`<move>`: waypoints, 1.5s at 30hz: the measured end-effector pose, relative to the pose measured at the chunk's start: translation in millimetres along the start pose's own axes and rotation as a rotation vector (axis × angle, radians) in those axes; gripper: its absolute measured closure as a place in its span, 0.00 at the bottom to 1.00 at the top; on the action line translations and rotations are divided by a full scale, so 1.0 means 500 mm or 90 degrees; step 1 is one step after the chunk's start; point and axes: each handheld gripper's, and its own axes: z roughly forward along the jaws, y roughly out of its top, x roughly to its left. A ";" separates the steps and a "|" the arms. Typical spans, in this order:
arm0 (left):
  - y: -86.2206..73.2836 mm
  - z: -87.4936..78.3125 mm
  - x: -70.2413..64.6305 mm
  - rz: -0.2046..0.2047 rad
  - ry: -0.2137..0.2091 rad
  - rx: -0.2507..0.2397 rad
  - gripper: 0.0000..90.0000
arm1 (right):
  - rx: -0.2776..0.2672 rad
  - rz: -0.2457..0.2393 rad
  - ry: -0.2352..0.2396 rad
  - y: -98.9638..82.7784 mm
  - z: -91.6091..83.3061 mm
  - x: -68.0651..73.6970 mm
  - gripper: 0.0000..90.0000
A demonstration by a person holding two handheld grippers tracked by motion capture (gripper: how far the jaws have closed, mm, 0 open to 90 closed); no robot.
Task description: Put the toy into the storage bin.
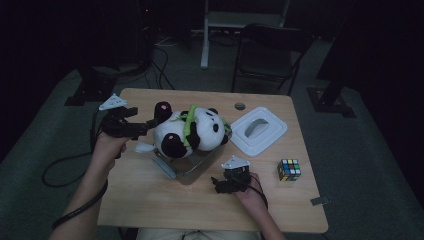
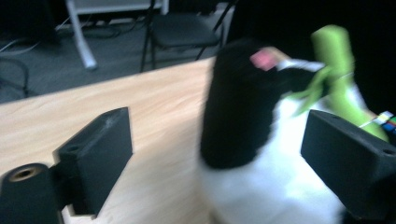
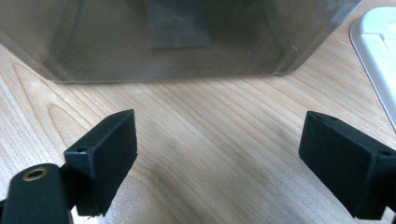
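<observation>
Left tongs (image 2: 215,154) gape, straddling panda (image 2: 252,154).

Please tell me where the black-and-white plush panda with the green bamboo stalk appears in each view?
High view: plush panda lies centre-left, on top of the clear plastic box.
Left gripper view: right half, blurred, between the open jaws.
Right gripper view: not in it; the box wall spans the top.
Shared landmark: the light wooden table.

Left gripper (image 1: 145,127): black, grey three-cornered plate at its 11 o'clock, black cable trailing; right gripper (image 1: 218,184) alike; jaws blocky, brass-ringed screw hole.
</observation>
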 end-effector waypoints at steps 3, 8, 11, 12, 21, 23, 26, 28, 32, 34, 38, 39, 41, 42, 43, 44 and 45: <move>-0.018 0.010 0.029 -0.022 0.024 0.009 0.03 | -0.001 0.001 0.000 0.002 -0.002 0.000 0.13; -0.053 0.038 0.072 -0.044 0.061 0.035 0.01 | -0.005 0.002 -0.001 0.003 -0.005 -0.002 0.13; -0.077 0.062 0.095 -0.055 0.077 0.051 0.01 | -0.005 0.003 0.001 0.003 -0.005 -0.002 0.13; -0.084 0.070 0.100 -0.061 0.079 0.061 0.01 | -0.004 0.003 0.001 0.004 -0.005 -0.002 0.13; -0.135 0.143 0.102 -0.049 0.071 0.123 0.01 | -0.011 0.003 0.004 0.009 -0.006 -0.002 0.13; -0.140 0.152 0.096 -0.041 0.062 0.132 0.01 | -0.012 0.004 0.004 0.011 -0.007 -0.002 0.13; -0.142 0.159 0.087 -0.034 0.046 0.137 0.01 | -0.016 0.007 0.006 0.014 -0.009 -0.002 0.13; -0.143 0.161 0.076 -0.025 0.032 0.136 0.01 | -0.019 0.002 0.006 0.016 -0.010 -0.002 0.13; -0.142 0.155 0.070 -0.017 0.034 0.133 0.01 | -0.024 0.003 0.007 0.019 -0.013 0.000 0.13; -0.142 0.151 0.066 -0.007 0.043 0.133 0.01 | -0.028 0.005 0.007 0.020 -0.015 -0.001 0.13; -0.149 0.146 0.054 0.001 0.031 0.135 0.01 | -0.032 0.010 0.009 0.021 -0.016 -0.003 0.13; -0.151 0.145 0.051 0.002 0.028 0.137 0.01 | -0.032 0.010 0.009 0.021 -0.016 -0.003 0.13; -0.157 0.142 0.042 0.005 0.024 0.133 0.01 | -0.033 0.010 0.007 0.020 -0.017 -0.004 0.13; -0.160 0.141 0.038 0.008 0.021 0.134 0.01 | -0.033 0.012 0.006 0.019 -0.017 -0.003 0.13; -0.162 0.139 0.033 0.010 0.018 0.137 0.01 | -0.033 0.013 0.006 0.019 -0.018 -0.004 0.13; -0.162 0.139 0.033 0.010 0.018 0.137 0.01 | -0.033 0.015 0.005 0.019 -0.018 -0.005 0.13; -0.166 0.136 0.021 0.019 0.012 0.139 0.01 | -0.034 0.015 0.003 0.018 -0.020 -0.005 0.13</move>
